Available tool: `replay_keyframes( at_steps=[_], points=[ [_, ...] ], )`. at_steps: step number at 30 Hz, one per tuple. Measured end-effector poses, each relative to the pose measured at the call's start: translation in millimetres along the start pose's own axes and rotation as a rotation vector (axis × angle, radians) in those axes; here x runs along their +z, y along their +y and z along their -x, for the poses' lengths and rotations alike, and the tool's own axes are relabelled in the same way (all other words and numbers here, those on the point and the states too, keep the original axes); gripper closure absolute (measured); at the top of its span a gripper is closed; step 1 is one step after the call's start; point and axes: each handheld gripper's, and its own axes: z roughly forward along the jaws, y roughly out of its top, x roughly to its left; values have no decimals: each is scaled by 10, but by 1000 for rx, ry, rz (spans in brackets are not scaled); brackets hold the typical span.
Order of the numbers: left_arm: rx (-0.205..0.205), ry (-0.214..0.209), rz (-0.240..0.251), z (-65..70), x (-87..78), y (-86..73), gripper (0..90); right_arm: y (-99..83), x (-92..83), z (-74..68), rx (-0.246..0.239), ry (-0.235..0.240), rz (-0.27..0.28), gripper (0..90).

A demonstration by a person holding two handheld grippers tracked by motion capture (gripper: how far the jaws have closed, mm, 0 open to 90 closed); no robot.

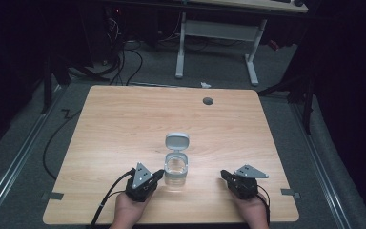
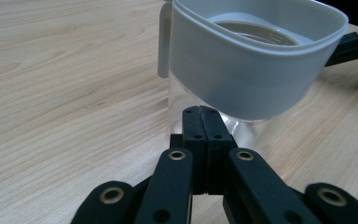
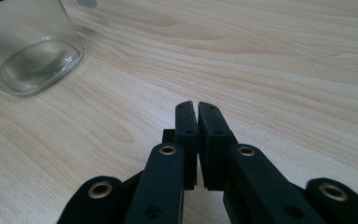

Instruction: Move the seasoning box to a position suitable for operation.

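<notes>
A clear glass jar (image 1: pixel 176 171) with a grey-white plastic collar and its flip lid (image 1: pixel 177 141) standing open sits near the table's front edge. My left gripper (image 1: pixel 160 174) is shut and empty, its tips right at the jar's left side. In the left gripper view the closed jaws (image 2: pixel 204 114) sit just below the jar's white collar (image 2: pixel 247 74). My right gripper (image 1: pixel 223 175) is shut with nothing in it, a short way right of the jar. In the right gripper view its jaws (image 3: pixel 196 108) point over bare wood, with the jar's glass base (image 3: pixel 30 49) at upper left.
The wooden table (image 1: pixel 124 124) has a grey cable hole (image 1: pixel 208 101) near its far edge. A white-legged desk (image 1: pixel 217 28) stands beyond the table. Cables (image 1: pixel 57 138) trail on the grey floor at the left.
</notes>
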Motion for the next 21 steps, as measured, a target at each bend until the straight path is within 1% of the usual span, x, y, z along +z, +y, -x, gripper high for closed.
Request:
replay_keyframes(
  at_steps=[1, 3, 4, 5, 7, 8, 10, 11, 13, 15, 18, 21],
  points=[
    [0, -1, -1, -11, -20, -6, 900, 1, 2, -2, -1, 0, 0, 873],
    [-31, -6, -2, -26, -72, -17, 900, 7, 7, -14, -2, 2, -3, 873],
    [-36, -10, -10, -23, -101, -30, 900, 10, 9, -22, -3, 2, -1, 874],
    [-29, -14, -17, -14, -129, -51, 900, 15, 11, -27, -11, 0, -2, 879],
    [-15, -29, -31, 25, -178, -110, 900, 25, 12, -51, -9, -3, 2, 881],
    [-15, -39, -41, 46, -195, -141, 897, 32, 16, -61, -15, -7, 2, 881],
    [-32, -60, -57, 92, -208, -189, 892, 47, 29, -88, -6, -15, -4, 878],
    [-37, -74, -64, 129, -203, -211, 893, 60, 38, -103, -4, -17, -4, 875],
    [-21, -94, -75, 210, -177, -252, 894, 104, 52, -145, 8, -22, -2, 875],
    [-7, -108, -79, 269, -127, -275, 900, 166, 72, -182, 6, -11, 8, 876],
    [-5, -116, -82, 293, -25, -279, 900, 260, 111, -220, 6, -2, 19, 891],
    [-5, -119, -81, 307, 42, -283, 900, 325, 161, -258, -12, -3, 22, 894]
  ],
)
